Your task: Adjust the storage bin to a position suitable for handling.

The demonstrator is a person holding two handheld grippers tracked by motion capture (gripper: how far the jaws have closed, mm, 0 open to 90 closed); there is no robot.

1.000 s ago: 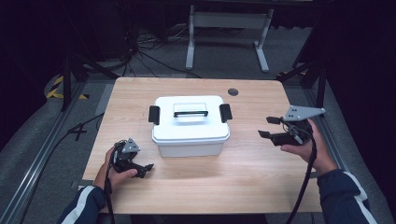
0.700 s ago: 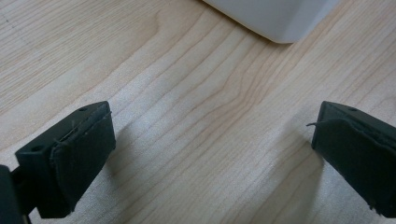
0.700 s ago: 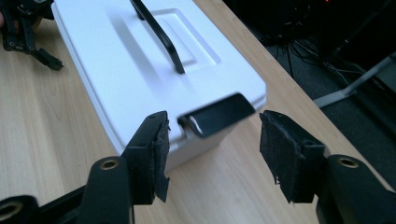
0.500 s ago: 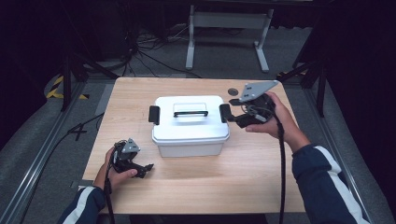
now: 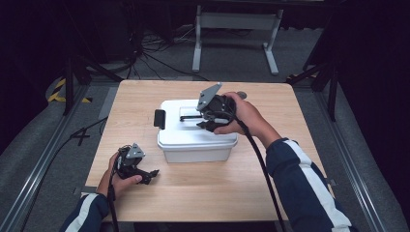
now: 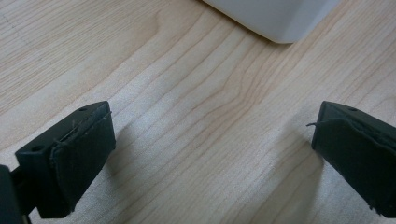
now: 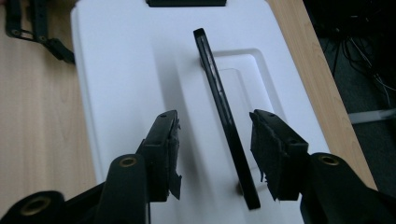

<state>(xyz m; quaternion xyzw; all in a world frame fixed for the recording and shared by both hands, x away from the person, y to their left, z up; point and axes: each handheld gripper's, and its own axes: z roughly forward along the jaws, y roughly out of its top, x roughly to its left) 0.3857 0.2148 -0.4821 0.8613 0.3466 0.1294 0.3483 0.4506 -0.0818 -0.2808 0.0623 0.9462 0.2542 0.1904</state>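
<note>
In the high view, a white rectangular plastic storage box (image 5: 196, 137) with a lid sits at the centre of the light wooden table (image 5: 290, 159). A black latch clip (image 5: 159, 119) stands at the box's left end. The right gripper (image 5: 202, 121), held in the person's right hand (image 5: 241, 116), hovers over the lid just right of centre, at the black carrying handle (image 5: 189, 115). The left gripper (image 5: 151, 173) rests on the tabletop at lower left, in the person's left hand (image 5: 118, 180), apart from the box.

In the left gripper view, the two black jaws stand wide apart at the lower corners with bare wood grain between them. A rounded corner of the white box (image 6: 275, 18) shows at the top, right of centre.

In the right gripper view, the handle (image 7: 224, 116) stands upright on the white lid (image 7: 126, 70), running from top centre to the bottom. It lies between the jaws, which have just been closing; the pads (image 7: 268, 149) are on either side of it, the right one close, neither visibly pressing.
</note>
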